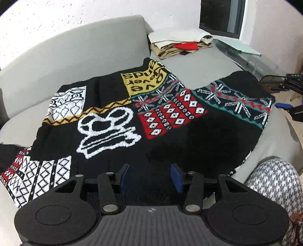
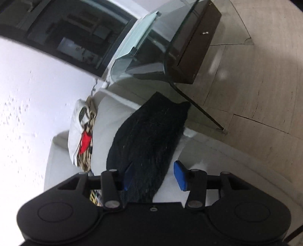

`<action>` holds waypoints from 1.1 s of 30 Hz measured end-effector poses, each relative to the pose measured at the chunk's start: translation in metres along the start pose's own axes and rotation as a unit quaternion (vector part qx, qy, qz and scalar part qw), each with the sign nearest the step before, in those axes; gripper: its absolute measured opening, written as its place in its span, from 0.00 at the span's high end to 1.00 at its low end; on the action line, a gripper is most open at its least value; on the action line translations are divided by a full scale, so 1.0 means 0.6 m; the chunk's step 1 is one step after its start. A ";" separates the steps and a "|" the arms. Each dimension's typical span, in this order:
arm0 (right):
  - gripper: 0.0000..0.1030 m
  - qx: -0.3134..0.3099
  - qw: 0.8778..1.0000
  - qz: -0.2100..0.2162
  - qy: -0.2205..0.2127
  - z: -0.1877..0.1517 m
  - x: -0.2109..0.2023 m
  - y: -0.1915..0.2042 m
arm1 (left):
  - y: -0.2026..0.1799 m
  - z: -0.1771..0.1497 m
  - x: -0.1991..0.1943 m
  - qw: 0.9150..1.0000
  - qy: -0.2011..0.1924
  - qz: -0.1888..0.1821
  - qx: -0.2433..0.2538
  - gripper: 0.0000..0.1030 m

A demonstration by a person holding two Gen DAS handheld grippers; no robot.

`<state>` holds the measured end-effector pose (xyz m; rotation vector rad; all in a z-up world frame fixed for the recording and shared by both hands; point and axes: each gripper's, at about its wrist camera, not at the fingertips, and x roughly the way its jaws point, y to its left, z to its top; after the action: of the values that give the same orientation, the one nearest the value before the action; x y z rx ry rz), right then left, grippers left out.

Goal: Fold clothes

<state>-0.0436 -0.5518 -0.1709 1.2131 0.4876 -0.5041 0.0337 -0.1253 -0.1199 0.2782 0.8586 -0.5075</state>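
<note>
Black patterned sweater [image 1: 132, 117] on grey sofa [image 1: 75, 47], both claws open

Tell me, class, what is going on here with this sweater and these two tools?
A person is folding clothes on a grey sofa. A black patterned sweater lies spread out on the seat. The left tool hovers open over its near edge, gripping nothing. The right tool is open around a black part of the sweater, not clamped. A pile of already folded clothes sits at the far end.

Grey sofa [image 1: 79, 47], white speckled wall [image 1: 56, 15], dark window [image 1: 221, 17], glass table [image 2: 191, 24], beige tiled floor [image 2: 261, 85].
</note>
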 end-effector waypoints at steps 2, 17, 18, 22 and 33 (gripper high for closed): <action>0.63 0.016 1.000 -0.004 -0.017 0.004 0.011 -0.006 | 0.001 -0.002 -0.002 1.000 0.000 -0.002 -0.001 0.56; 0.92 -0.154 0.978 0.010 -0.141 -0.041 -0.040 0.119 | 0.040 -0.045 -0.064 0.998 -0.052 -0.013 -0.042 0.56; 0.92 -0.192 0.970 0.016 -0.149 -0.062 -0.052 0.149 | 0.046 -0.050 -0.073 0.997 -0.060 -0.012 -0.049 0.56; 0.92 -0.356 0.919 0.058 -0.160 -0.171 -0.093 0.273 | 0.079 -0.074 -0.114 0.993 -0.088 0.003 -0.082 0.56; 0.91 -0.555 0.810 0.129 0.139 -0.609 -0.012 0.326 | 0.204 -0.157 -0.173 0.974 -0.098 0.061 -0.193 0.57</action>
<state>0.0382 -0.1488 -0.1209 0.1822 0.7074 0.2311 -0.0187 0.0513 -0.0942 -0.0756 0.7251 -0.2400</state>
